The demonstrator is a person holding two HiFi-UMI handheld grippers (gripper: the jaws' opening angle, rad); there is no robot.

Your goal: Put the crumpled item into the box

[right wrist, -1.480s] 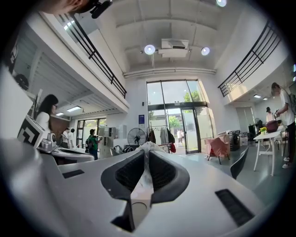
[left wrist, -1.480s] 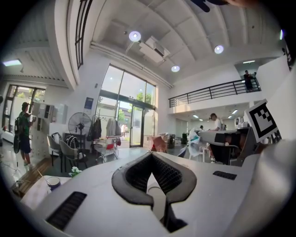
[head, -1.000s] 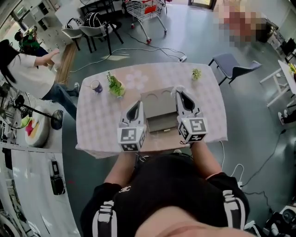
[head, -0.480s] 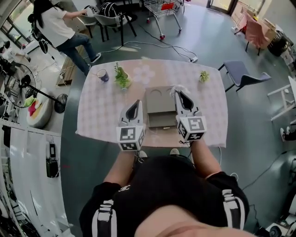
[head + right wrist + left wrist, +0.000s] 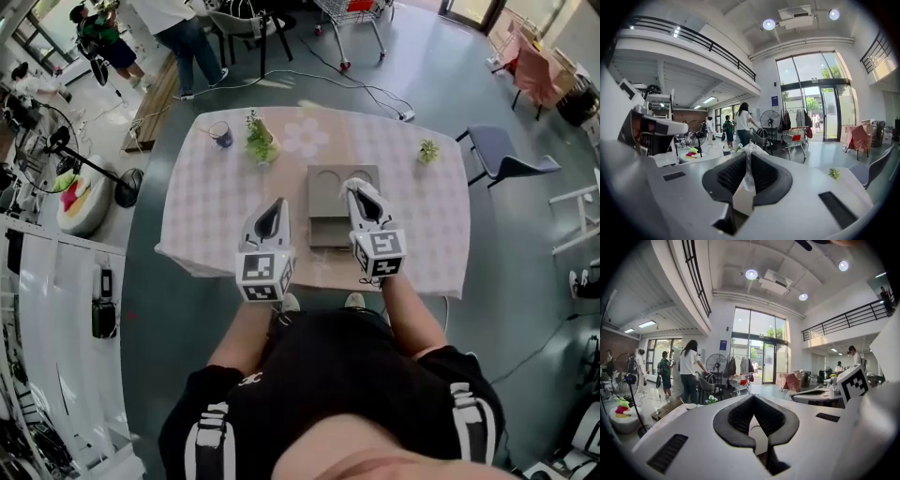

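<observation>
while right gripper [image 5: 746, 157] clamps the crumpled item [image 5: 742, 194], left gripper [image 5: 753, 398] sits closed.

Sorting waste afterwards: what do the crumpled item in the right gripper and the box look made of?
The crumpled item: thin white paper or tissue, matte, by its sharp creases; thin plastic film is possible. The box: probably grey-brown cardboard, matte, flat folded panels.

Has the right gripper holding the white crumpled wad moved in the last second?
Yes: the right gripper, earlier beside the grey rectangular box, is now leftward, over its right side.
</observation>
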